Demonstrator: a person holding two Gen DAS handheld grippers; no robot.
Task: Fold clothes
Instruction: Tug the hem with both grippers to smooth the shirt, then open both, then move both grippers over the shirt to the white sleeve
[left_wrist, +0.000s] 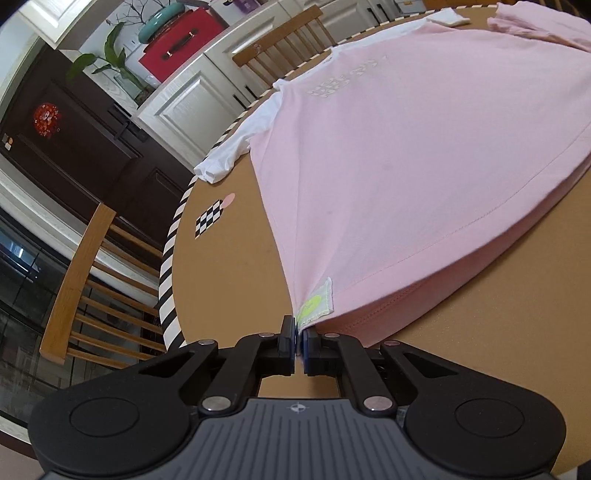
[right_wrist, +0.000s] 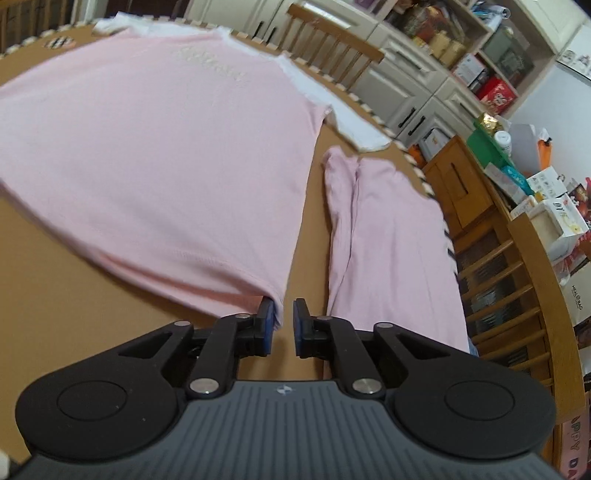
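My left tool (left_wrist: 299, 334) pinches the pink shirt (left_wrist: 406, 147) at its hem corner; my right tool (right_wrist: 283, 317) is parted, the other corner touching its nine-o'clock pad. Soft, limp cloth: I'd grip corners.

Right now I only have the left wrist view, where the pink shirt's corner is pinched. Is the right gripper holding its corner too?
Observer: No. The right gripper has its jaws apart; the pink shirt has its corner between them, not pinched.
Operator: Anything close on that side?
Observer: Yes, another pink garment lies just to the right of that gripper, with a strip of bare table between it and the shirt.
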